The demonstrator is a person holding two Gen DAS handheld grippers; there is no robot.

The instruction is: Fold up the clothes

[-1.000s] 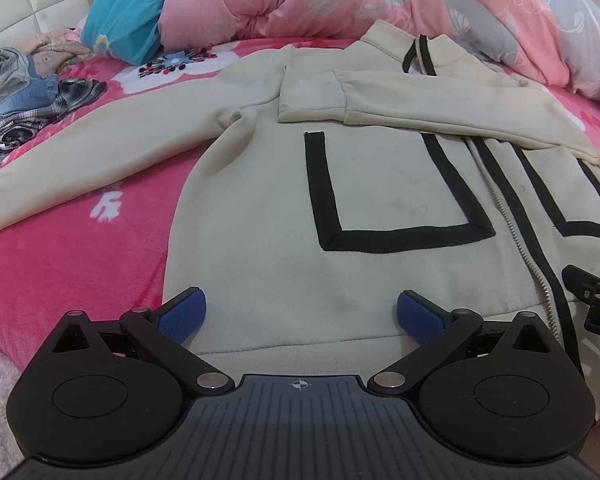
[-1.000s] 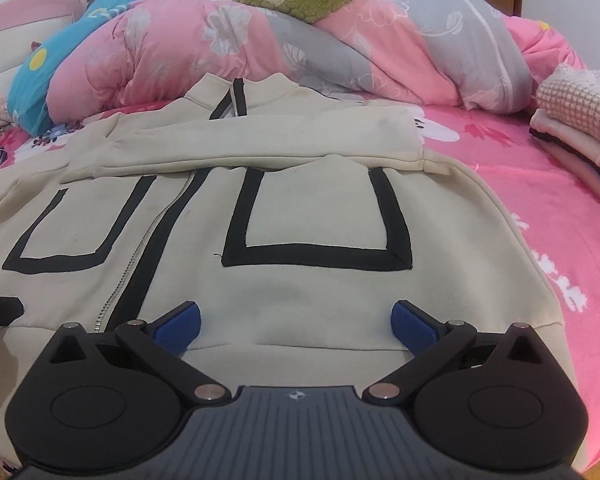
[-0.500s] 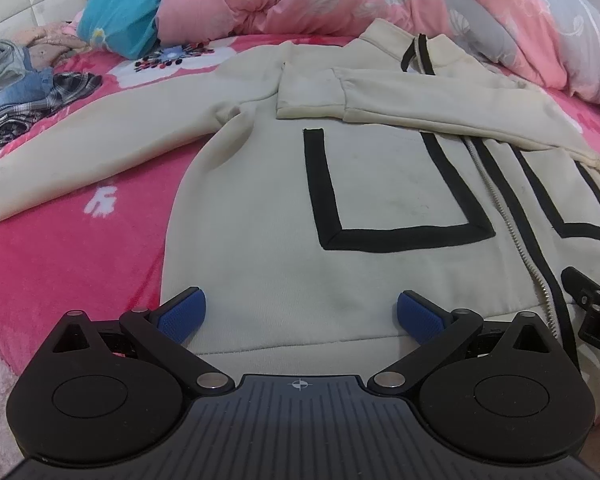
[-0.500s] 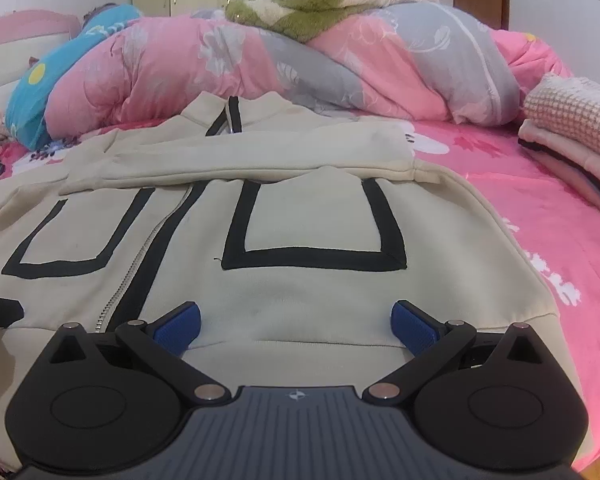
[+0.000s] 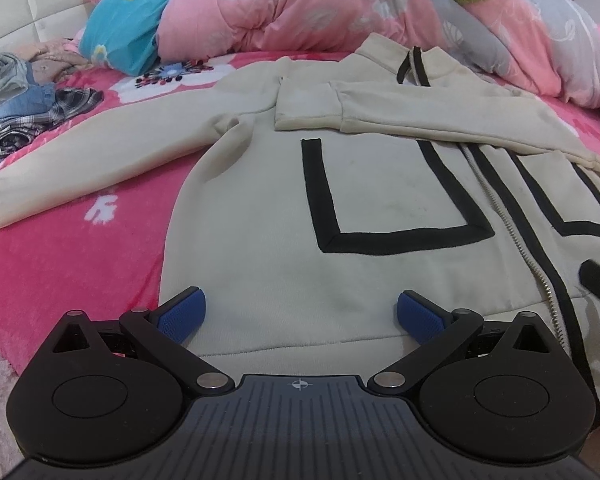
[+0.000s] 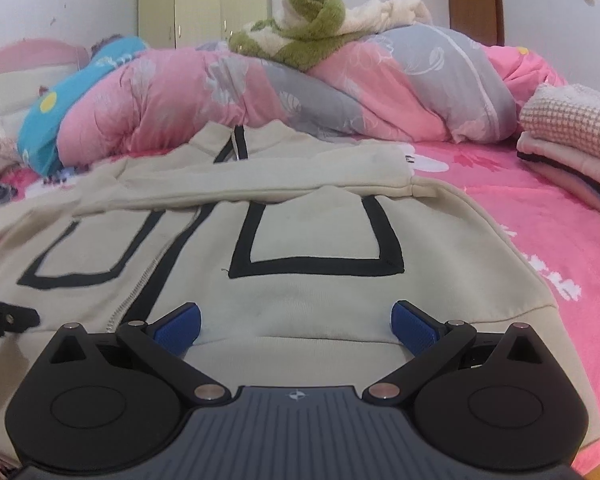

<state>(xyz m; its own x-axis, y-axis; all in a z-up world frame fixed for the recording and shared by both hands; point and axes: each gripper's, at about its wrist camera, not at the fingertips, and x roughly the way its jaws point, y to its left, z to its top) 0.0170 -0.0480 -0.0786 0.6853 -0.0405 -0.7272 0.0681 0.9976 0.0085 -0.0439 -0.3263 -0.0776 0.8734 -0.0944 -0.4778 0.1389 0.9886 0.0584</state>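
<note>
Jacket ×1 (2 black-outlined pockets)

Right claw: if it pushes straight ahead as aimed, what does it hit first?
Probably the cream jacket: the right claw, open, sits low over its hem, facing up the front panel. Height above the cloth is unclear; if it skims over, the folded sleeve comes next.

My right claw now tilts up, so the wardrobe and wall appear behind the jacket.
</note>
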